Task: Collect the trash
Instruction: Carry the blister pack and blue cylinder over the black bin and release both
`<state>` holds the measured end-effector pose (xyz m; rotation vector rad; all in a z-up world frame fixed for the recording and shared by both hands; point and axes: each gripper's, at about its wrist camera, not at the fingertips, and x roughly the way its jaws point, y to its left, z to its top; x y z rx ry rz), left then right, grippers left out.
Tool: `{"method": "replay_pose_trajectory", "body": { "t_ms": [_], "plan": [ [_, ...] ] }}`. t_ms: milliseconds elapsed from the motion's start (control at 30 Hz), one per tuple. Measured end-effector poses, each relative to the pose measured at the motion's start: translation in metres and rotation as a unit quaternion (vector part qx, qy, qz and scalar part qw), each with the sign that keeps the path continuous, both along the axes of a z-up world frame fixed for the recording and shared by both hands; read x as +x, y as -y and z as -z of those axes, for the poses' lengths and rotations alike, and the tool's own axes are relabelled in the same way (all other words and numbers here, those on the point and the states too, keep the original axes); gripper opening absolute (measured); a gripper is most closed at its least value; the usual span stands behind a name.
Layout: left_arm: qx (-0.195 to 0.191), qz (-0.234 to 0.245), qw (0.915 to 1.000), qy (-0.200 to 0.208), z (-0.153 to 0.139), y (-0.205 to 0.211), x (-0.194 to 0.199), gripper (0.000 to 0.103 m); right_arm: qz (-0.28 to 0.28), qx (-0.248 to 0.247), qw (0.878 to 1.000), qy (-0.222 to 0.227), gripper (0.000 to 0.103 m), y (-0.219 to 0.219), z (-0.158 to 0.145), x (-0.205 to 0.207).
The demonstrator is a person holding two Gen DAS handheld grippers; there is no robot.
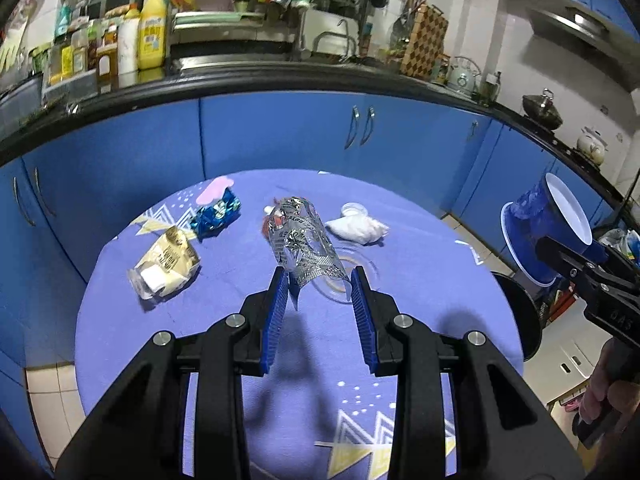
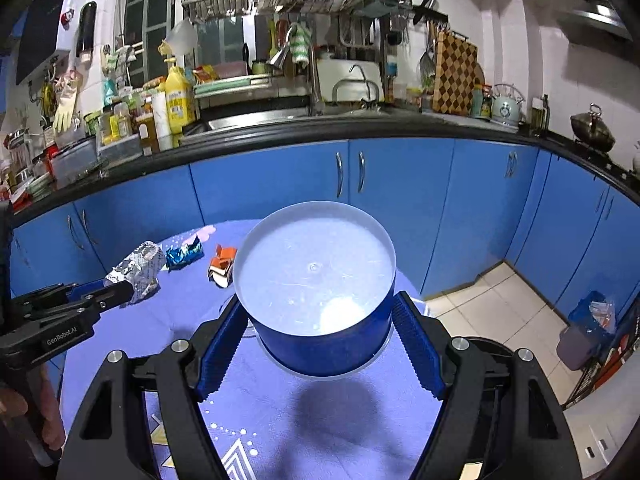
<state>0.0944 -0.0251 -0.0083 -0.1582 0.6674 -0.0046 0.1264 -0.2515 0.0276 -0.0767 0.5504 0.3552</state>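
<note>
Above the round surface (image 1: 420, 264) with its purple patterned cloth, the left wrist view shows the left gripper (image 1: 320, 284) with its blue ribbed fingers (image 1: 278, 300) closed on the lower end of a crumpled silver foil wrapper (image 1: 302, 240), which is held up clear of the cloth. Toward the far edge of the surface lie a shiny blue foil packet (image 1: 216, 214) and a crumpled white tissue wad (image 1: 358, 228); near the left edge lies a cream and gold snack bag (image 1: 166, 266). At the right side of this view the right gripper (image 1: 576, 268) holds a blue round plastic tub with a white inside (image 1: 548, 228), tilted on its side.

Over the same surface (image 2: 280, 412), the right wrist view shows the right gripper (image 2: 320, 344) with its fingers (image 2: 420, 344) spread wide and pressed against both sides of the blue tub (image 2: 316, 276), whose open mouth faces the camera. At the left, the left gripper (image 2: 120, 294) holds the silver wrapper (image 2: 138, 272). Near the far edge lie the blue packet (image 2: 184, 256) and an orange and red wrapper (image 2: 222, 264), just beside the tub's rim.
</note>
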Motion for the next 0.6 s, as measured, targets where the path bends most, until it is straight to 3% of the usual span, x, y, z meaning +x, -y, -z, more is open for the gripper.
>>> {"method": "replay_pose_trajectory", "body": {
  "t_ms": [600],
  "plan": [
    [0.025, 0.064, 0.9975, 0.017, -0.021, 0.073, 0.007, 0.034, 0.05, 0.008, 0.998, 0.022, 0.072, 0.061, -0.013, -0.017]
  ]
}}
